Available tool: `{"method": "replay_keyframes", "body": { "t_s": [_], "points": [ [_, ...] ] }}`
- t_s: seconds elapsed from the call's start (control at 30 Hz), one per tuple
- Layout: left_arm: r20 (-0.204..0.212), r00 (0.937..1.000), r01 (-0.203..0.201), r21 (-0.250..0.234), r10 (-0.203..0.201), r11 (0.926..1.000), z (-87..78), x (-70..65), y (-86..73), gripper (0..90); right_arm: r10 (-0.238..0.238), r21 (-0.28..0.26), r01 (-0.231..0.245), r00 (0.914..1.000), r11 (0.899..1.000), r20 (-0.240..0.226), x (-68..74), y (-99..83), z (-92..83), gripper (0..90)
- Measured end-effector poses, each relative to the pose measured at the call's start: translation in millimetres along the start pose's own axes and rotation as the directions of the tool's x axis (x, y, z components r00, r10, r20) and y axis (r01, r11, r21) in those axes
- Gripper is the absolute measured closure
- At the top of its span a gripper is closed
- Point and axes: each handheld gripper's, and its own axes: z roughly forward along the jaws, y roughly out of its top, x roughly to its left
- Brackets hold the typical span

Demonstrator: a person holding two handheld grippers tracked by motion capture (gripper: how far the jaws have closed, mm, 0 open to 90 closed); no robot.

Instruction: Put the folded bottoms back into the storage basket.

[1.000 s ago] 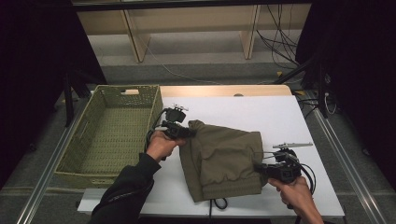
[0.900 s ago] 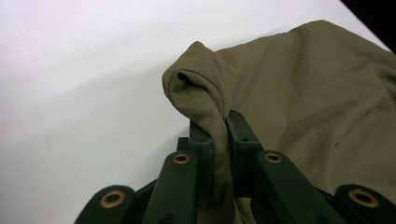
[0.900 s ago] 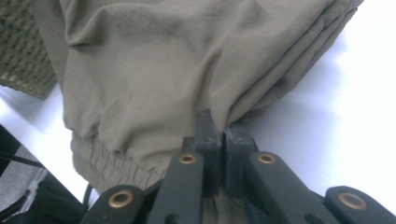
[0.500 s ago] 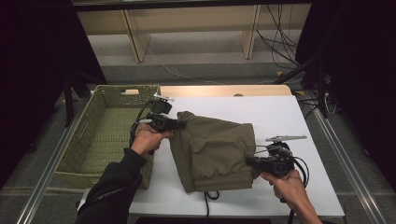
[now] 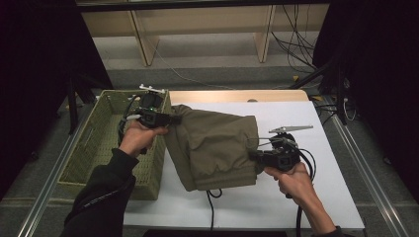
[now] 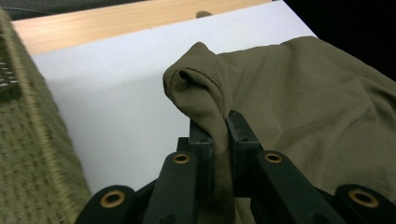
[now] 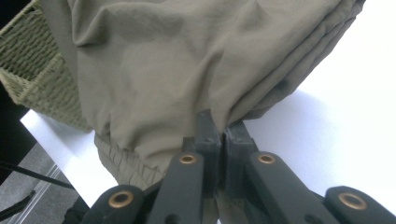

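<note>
A folded olive-green garment (image 5: pixel 217 148) hangs in the air between my two grippers, above the white table top (image 5: pixel 326 197). My left gripper (image 5: pixel 174 119) is shut on the garment's upper left edge, right beside the basket rim. In the left gripper view the cloth (image 6: pixel 280 102) is pinched between the black jaws of the left gripper (image 6: pixel 217 133). My right gripper (image 5: pixel 253 155) is shut on the garment's right edge. The right gripper view has the right gripper (image 7: pixel 220 130) clamping the folded cloth (image 7: pixel 187 60), with an elastic hem sagging below.
A woven green basket (image 5: pixel 94 148) stands at the table's left side, its near wall close under the garment. A wooden strip (image 5: pixel 237 95) runs along the table's far edge. Black cables (image 5: pixel 211 207) trail over the front of the table. Shelving stands beyond.
Both hands have lifted the garment and carried it leftward; the left gripper has gone from over the table to the basket's rim, and the right gripper has followed toward the table's middle.
</note>
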Motion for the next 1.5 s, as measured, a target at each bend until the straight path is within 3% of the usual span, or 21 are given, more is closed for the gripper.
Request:
{"method": "replay_keyframes", "body": {
  "t_s": [0.4,0.7,1.2,1.5],
  "points": [
    [-0.058,0.9976,0.035,-0.04,-0.038,0.9986,-41.1,28.4,18.4,82.2,-0.079,0.0,0.079,0.9966,0.997,-0.023,30.0,50.7,10.0,87.5],
    [-0.092,0.9923,0.075,-0.08,-0.082,0.994,-77.2,51.6,28.5,82.2,-0.121,-0.002,0.121,0.991,0.993,-0.057,53.1,89.4,22.2,87.5],
    [-0.154,0.9747,0.145,-0.111,-0.161,0.9831,-119.0,91.7,46.4,82.3,-0.177,-0.007,0.177,0.9804,0.984,-0.087,96.5,134.5,48.0,87.6],
    [-0.203,0.9604,0.169,-0.119,-0.191,0.9784,-132.6,121.6,44.5,82.3,-0.193,0.004,0.194,0.9774,0.981,-0.087,125.2,150.4,75.1,87.5]
  ]
}}
